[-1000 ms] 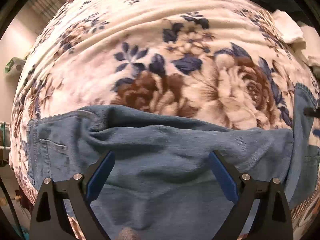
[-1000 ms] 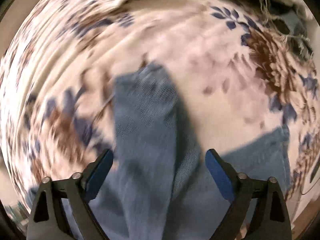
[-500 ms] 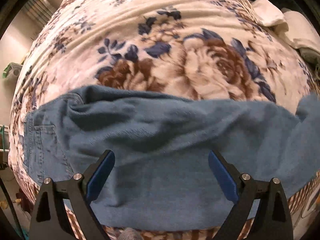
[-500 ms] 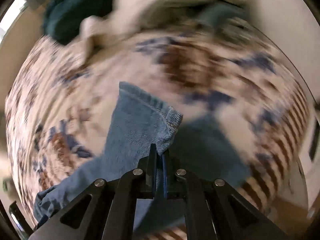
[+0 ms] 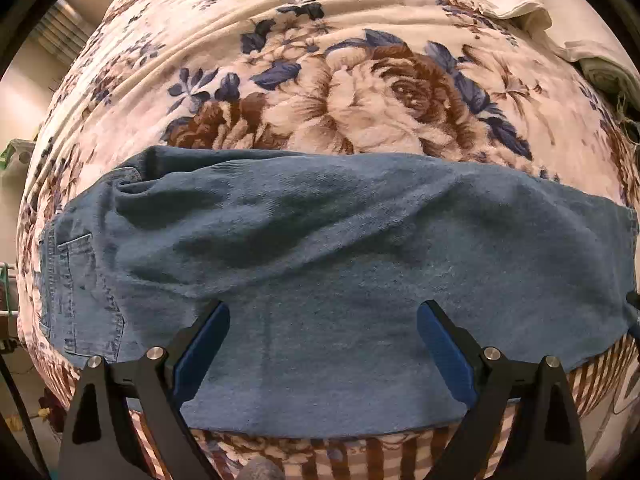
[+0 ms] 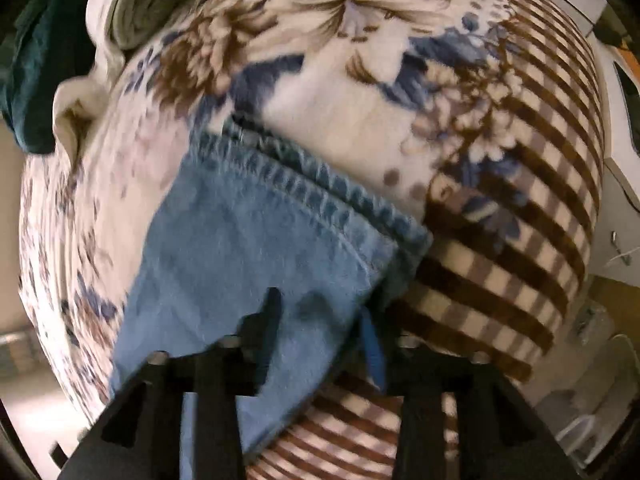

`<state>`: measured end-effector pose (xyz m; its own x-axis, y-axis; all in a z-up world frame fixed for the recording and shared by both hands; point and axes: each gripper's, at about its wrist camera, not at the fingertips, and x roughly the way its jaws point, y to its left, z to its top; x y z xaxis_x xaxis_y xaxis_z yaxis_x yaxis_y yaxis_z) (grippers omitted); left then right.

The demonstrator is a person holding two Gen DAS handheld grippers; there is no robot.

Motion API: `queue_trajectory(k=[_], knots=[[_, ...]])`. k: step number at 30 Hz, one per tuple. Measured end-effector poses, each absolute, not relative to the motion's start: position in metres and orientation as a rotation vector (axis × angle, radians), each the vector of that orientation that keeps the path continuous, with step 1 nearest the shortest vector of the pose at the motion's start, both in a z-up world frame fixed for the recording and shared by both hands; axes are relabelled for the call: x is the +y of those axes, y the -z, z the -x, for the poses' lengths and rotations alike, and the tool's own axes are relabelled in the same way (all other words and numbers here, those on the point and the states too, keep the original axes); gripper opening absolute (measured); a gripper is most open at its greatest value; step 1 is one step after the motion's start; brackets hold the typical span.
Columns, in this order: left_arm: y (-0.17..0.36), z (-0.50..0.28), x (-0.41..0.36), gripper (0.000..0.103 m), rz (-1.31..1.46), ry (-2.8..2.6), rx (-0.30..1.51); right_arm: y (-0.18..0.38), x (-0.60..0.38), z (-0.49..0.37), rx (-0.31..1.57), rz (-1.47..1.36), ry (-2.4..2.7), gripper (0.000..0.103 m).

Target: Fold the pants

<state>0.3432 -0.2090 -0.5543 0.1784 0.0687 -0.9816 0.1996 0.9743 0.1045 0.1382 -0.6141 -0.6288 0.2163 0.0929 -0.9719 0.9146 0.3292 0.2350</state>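
The jeans (image 5: 340,264) lie stretched in a long band across the floral blanket (image 5: 360,92) on the bed, close to its striped near edge, waistband and back pocket toward the left end in the left wrist view. A second ago one leg lay doubled back over the seat; now it is drawn out straight, so the pants rest lengthwise with one leg on top of the other. The upper layer is rumpled near the waist end.

In the right wrist view the hem (image 6: 320,184) of the leg sits at the blanket's striped border, and the right tool (image 6: 320,320) hangs right over it. Half a second ago its jaws were pinched on that hem; they have just been opening and now stand partly apart, the cloth between them but not visibly pressed, so I judge the hem released where it was carried.

The left tool (image 5: 322,340) hovers wide open above the middle of the jeans, holding nothing.

The lengthwise lay looks done. What likely remains is smoothing the bunched waist end and folding the hem end back toward the waistband. A pile of pale laundry (image 5: 560,28) lies at the far right corner, well apart.
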Motion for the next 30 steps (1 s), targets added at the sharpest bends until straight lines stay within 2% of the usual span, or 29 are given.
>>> queue_trajectory(k=[1, 3, 8, 11, 12, 14, 16, 17, 23, 30], knots=[[0.554, -0.342, -0.209, 0.096, -0.228, 0.092, 1.392, 0.63, -0.616, -0.138, 1.212, -1.091, 0.771, 0.038], [0.554, -0.34, -0.207, 0.096, -0.216, 0.089, 1.395, 0.629, -0.617, -0.142, 1.211, -1.028, 0.817, 0.005], [0.552, -0.335, -0.203, 0.096, -0.211, 0.086, 1.388, 0.603, -0.615, -0.135, 1.166, -0.882, 0.881, 0.005], [0.555, -0.333, -0.197, 0.096, -0.205, 0.079, 1.398, 0.623, -0.621, -0.134, 1.243, -0.932, 0.868, 0.006], [0.555, -0.332, -0.194, 0.096, -0.198, 0.077, 1.4, 0.633, -0.624, -0.135, 1.293, -0.949, 0.848, 0.008], [0.552, -0.331, -0.186, 0.096, -0.188, 0.071, 1.398, 0.636, -0.626, -0.14, 1.339, -0.937, 0.801, 0.023], [0.544, -0.329, -0.173, 0.096, -0.17, 0.064, 1.386, 0.623, -0.622, -0.143, 1.334, -0.928, 0.76, 0.067], [0.537, -0.328, -0.161, 0.096, -0.163, 0.054, 1.372, 0.613, -0.617, -0.143, 1.327, -0.912, 0.748, 0.072], [0.507, -0.34, -0.063, 0.096, -0.106, -0.049, 1.341, 0.565, -0.527, -0.172, 1.376, -0.788, 0.551, 0.073], [0.521, -0.392, 0.115, 0.096, 0.002, -0.243, 1.368, 0.594, -0.351, -0.267, 1.527, -0.676, 0.22, 0.073]])
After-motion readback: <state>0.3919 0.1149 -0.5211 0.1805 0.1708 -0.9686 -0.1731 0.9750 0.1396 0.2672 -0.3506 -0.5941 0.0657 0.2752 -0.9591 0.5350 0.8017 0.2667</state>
